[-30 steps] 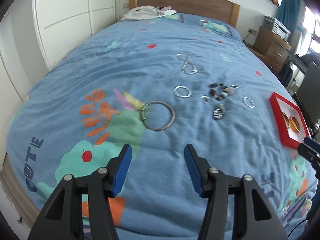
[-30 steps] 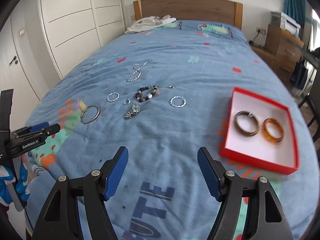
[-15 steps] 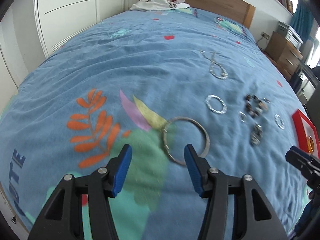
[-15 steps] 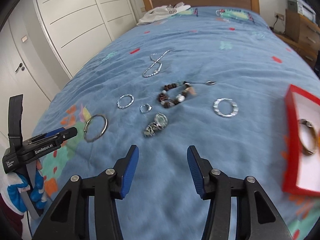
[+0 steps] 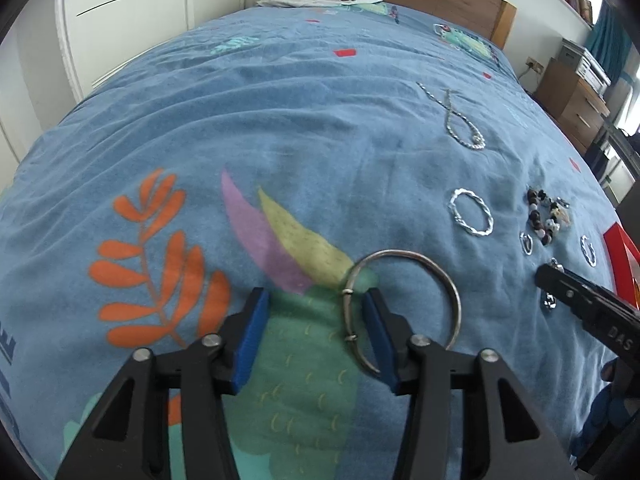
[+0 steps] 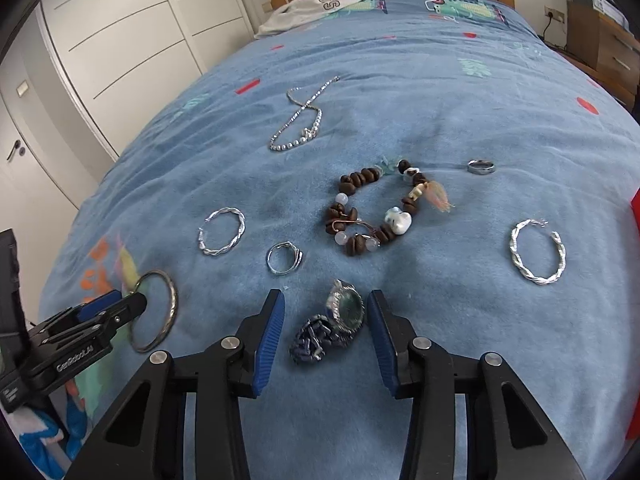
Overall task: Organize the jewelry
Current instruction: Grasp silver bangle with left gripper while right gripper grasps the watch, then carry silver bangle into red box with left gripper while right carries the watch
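Most jewelry lies loose on the bed (image 6: 460, 92). Left tongs (image 5: 316, 332) gape around the bangle's (image 5: 404, 304) rim; right tongs (image 6: 326, 332) gape around the watch (image 6: 332, 328), neither gripping yet.

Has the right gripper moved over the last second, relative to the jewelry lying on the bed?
Yes. The right gripper has advanced toward the headboard and left, away from the red box, and now straddles the watch with its jaws open.

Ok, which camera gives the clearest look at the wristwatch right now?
The right wrist view. The wristwatch lies on the bedspread between the open fingers of the right gripper, dial and band both plain. In the left wrist view, only small silver bits of it show beside the right gripper's tip.
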The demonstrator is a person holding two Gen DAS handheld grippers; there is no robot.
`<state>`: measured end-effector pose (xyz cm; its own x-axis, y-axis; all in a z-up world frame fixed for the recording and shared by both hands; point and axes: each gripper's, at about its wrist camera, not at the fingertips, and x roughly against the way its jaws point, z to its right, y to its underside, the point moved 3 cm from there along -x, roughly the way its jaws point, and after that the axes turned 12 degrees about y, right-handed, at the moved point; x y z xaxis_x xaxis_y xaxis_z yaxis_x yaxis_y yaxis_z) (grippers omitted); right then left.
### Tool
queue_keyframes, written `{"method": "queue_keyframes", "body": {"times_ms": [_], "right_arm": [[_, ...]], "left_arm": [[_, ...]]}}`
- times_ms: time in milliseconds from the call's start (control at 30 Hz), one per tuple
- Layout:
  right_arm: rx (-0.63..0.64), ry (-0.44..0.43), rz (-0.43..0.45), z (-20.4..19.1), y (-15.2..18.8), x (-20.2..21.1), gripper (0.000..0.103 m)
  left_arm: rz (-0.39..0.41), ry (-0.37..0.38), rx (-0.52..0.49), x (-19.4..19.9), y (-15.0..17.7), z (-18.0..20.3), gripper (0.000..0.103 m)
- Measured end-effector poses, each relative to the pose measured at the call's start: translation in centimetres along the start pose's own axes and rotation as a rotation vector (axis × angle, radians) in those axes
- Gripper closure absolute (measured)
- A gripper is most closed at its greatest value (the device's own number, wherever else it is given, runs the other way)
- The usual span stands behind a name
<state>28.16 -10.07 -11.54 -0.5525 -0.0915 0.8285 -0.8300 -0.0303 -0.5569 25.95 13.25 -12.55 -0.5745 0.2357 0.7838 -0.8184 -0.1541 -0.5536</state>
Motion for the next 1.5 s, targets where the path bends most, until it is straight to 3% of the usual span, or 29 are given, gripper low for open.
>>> {"method": "queue_keyframes", "body": {"times_ms": [67, 167, 233, 567, 933, 1267, 1500], "right_arm": [[-0.001, 0.008, 0.005, -0.1, 0.2, -0.2, 0.065], [-0.006, 0.012, 0.011, 0.3, 0.4, -0.3, 0.077], [-0.008, 0.004, 0.010, 0.7, 0.5, -0.2, 0.082], [0.022, -0.058, 0.027, 1.0, 1.4, 1.6, 0.084], [0.007, -0.081, 0.097, 3.1, 2.5, 7.5, 0.085], [-0.030, -0.059, 0.184, 6.8, 3.3, 14.0, 0.085], [-0.090, 0.003, 0.229, 13.1, 4.1, 17.9, 0.085]], "left_arm": [[-0.002, 0.014, -0.010, -0.2, 0.0, 0.3, 0.079], [-0.002, 0.017, -0.037, -0.3, 0.1, 1.1, 0.094], [-0.003, 0.025, -0.049, -0.4, 0.2, 1.7, 0.097], [0.018, 0.035, -0.068, 2.0, 1.0, 3.3, 0.098], [0.053, 0.044, -0.131, 6.4, 1.7, 7.1, 0.098], [0.095, 0.103, -0.201, 10.7, 1.9, 13.5, 0.098], [0.092, 0.189, -0.266, 11.5, 1.7, 21.2, 0.098]]}}
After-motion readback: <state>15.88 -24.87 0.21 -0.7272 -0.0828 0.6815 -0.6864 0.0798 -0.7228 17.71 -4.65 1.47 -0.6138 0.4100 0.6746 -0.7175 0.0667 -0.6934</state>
